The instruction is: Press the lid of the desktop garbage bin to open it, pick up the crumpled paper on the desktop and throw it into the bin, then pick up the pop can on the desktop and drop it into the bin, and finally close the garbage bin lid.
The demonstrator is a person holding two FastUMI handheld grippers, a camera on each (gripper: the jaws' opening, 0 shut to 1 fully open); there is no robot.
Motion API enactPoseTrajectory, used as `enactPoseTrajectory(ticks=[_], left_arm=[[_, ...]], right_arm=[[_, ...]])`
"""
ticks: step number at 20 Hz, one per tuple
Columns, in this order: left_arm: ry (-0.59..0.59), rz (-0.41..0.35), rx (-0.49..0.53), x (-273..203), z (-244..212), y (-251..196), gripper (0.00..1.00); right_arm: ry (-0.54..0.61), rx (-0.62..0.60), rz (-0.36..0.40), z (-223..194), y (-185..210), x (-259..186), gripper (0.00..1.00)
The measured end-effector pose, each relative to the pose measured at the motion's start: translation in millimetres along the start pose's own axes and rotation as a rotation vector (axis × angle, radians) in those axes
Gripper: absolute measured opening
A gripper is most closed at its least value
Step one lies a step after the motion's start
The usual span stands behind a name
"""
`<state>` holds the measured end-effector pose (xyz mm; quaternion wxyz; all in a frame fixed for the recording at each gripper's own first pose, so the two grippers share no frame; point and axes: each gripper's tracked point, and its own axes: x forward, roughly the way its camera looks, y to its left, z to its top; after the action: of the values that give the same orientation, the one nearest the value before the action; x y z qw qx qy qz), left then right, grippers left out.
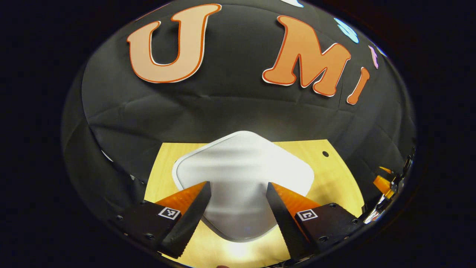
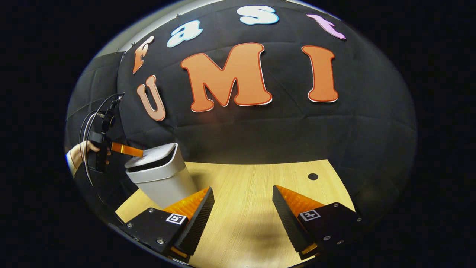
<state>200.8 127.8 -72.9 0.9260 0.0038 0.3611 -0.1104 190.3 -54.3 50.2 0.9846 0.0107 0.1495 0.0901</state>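
Left gripper (image 1: 238,193) hangs over the garbage bin (image 1: 241,186), camera looking down onto the white lid (image 1: 243,167). Fingers are spread wide, one on each side of the lid's near part, nothing between them. From this view I cannot tell whether the tips touch the lid or sit just above it.

In the right gripper view the same left gripper (image 2: 128,149) shows far off, held by a hand (image 2: 80,154) with a light cuff at the wrist, cables looping up from its body. Its finger reaches in over the top of the bin (image 2: 161,176) at the lid (image 2: 150,156). The lid sits tilted, with a dark gap under its front edge. Contact between finger and lid looks likely but is too small to confirm.

The bin stands near the tabletop's (image 2: 253,193) left edge, toward the back, close to the black cloth wall. It is a white, squarish body, tapering toward the base.

Right gripper (image 2: 243,203) is spread open too, fingers well apart, holding nothing. It hovers over bare wood toward the front middle of the tabletop, well apart from the bin. There's a shadow on the wood between its fingers.

A small dark round hole (image 2: 313,176) sits in the tabletop toward the back right corner; it is also seen in the left gripper view (image 1: 325,153), beside the bin.
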Motion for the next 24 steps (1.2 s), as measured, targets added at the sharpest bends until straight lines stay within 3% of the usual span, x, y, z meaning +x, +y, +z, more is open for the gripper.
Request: enactPoseTrajectory(ticks=[8,12,18,21,24], left_arm=[[-0.012,0.039,0.05,-5.5,-18.2,-9.3,0.98],[-0.085,0.03,0.044,-6.1,-15.5,-12.8,0.98],[-0.083,0.006,0.077,-10.0,-13.8,-33.7,0.98],[-0.081,0.034,0.115,-11.1,-11.8,-32.9,0.96],[-0.065,0.043,0.038,-3.8,-17.0,-31.5,0.97]], right_arm=[[0.001,-0.009,0.021,-1.8,2.0,-4.1,0.94],[0.003,-0.008,0.025,-3.0,0.5,-4.6,0.94],[-0.013,0.002,0.032,2.5,2.6,-6.6,0.94],[-0.026,0.026,0.035,8.1,0.6,-7.7,0.94],[-0.034,0.033,0.024,10.4,-2.5,-8.8,0.94]])
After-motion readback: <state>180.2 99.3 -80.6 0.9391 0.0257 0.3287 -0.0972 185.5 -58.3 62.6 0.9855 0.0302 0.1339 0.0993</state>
